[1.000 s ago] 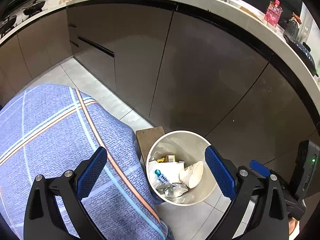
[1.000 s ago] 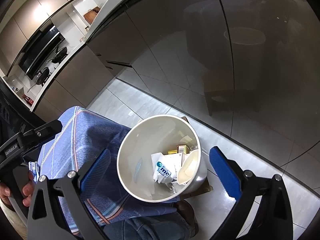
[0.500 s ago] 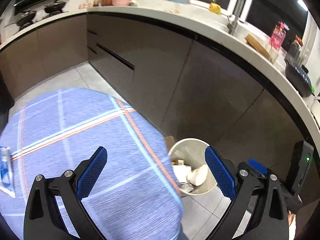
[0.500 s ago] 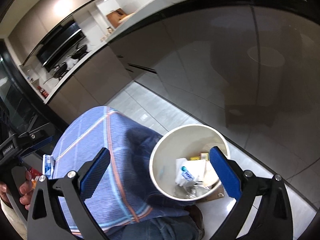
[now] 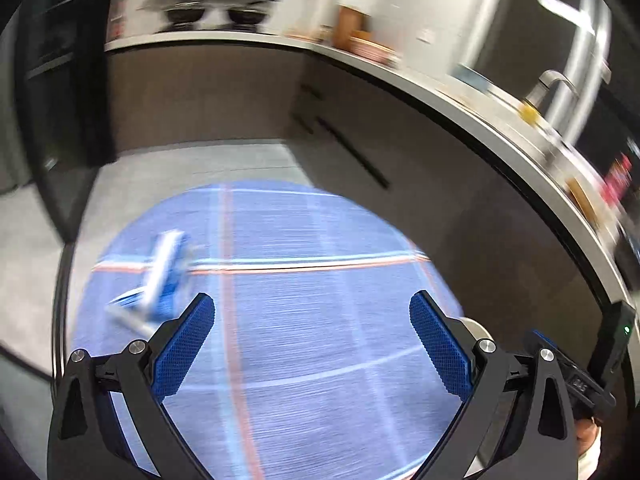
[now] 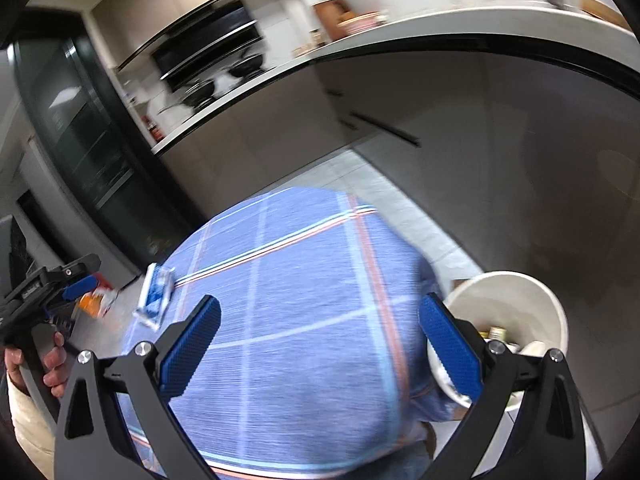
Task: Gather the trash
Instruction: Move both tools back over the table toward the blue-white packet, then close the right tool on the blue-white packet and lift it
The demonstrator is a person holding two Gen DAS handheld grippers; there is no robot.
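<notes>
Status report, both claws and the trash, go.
Left claw open, empty. Right claw open, empty. Blue-white wrapper lying on checked cloth; bin at right, part-filled. Nothing blocking.

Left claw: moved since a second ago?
Yes. Left claw swung away from the white round bin, across the blue plaid cloth, towards the blue-white wrapper.

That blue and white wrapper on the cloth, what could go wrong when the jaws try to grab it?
1. The blue and white wrapper lies flat near the edge of the blue checked tablecloth, so a nudge might push it off onto the floor.
2. The jaws could pinch the soft cloth along with it and drag it.
3. The white trash bin stands low beside the table, so a drop from table height might miss it.
</notes>
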